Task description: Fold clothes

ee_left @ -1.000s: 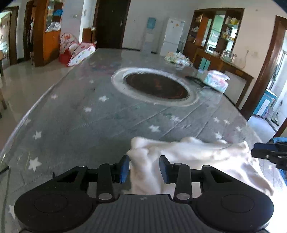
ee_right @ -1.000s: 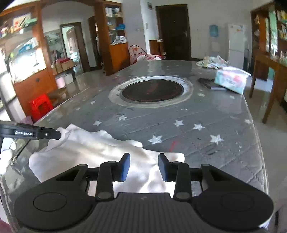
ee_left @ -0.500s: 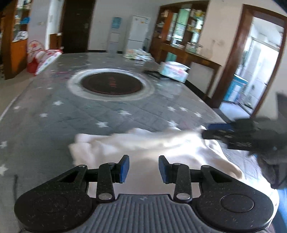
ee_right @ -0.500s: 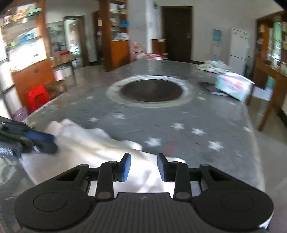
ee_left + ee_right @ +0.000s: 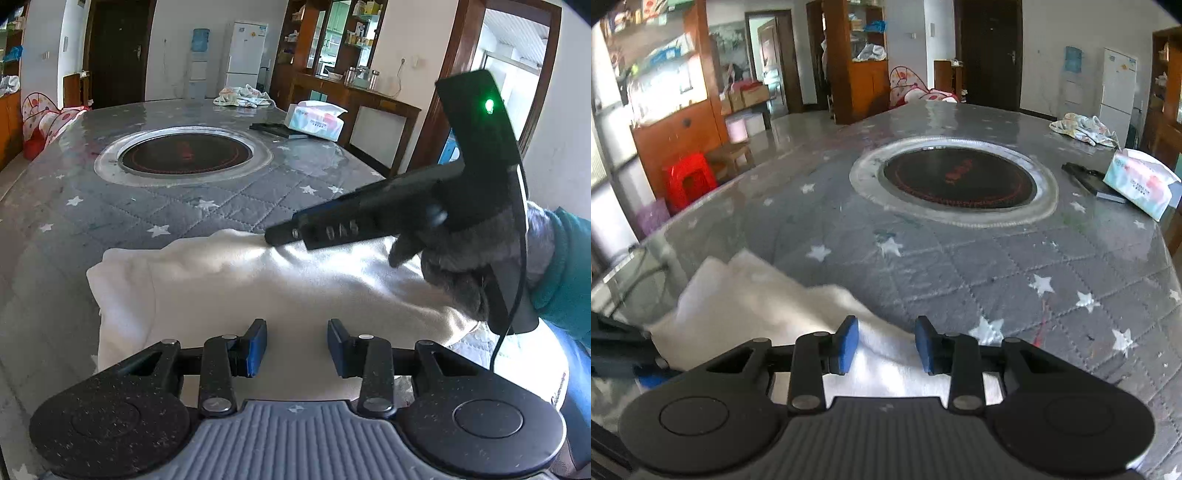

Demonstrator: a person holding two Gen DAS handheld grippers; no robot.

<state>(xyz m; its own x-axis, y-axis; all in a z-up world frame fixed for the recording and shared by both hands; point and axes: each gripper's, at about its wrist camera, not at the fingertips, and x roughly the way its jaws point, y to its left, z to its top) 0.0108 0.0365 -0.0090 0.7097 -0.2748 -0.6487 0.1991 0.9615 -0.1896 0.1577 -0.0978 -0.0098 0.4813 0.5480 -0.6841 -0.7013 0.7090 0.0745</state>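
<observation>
A white garment (image 5: 258,284) lies partly folded on the near end of the grey star-patterned table (image 5: 229,206); it also shows in the right wrist view (image 5: 768,306). My left gripper (image 5: 297,347) is open and empty, hovering over the garment's near edge. My right gripper (image 5: 885,345) is open and empty over the garment's right part. In the left wrist view the right gripper's body (image 5: 406,210) reaches across above the garment, its tip at the garment's far edge. The left gripper's finger (image 5: 620,350) shows at the left edge of the right wrist view.
A round black cooktop (image 5: 186,151) is set in the table's middle. A tissue pack (image 5: 316,120), a flat black object (image 5: 277,129) and a bundle of patterned cloth (image 5: 242,96) lie at the far right. A red stool (image 5: 689,181) stands on the floor at left.
My left gripper has swung to the right and now looks across the garment. My right gripper has moved left over the garment, toward the left gripper. Both stay open.
</observation>
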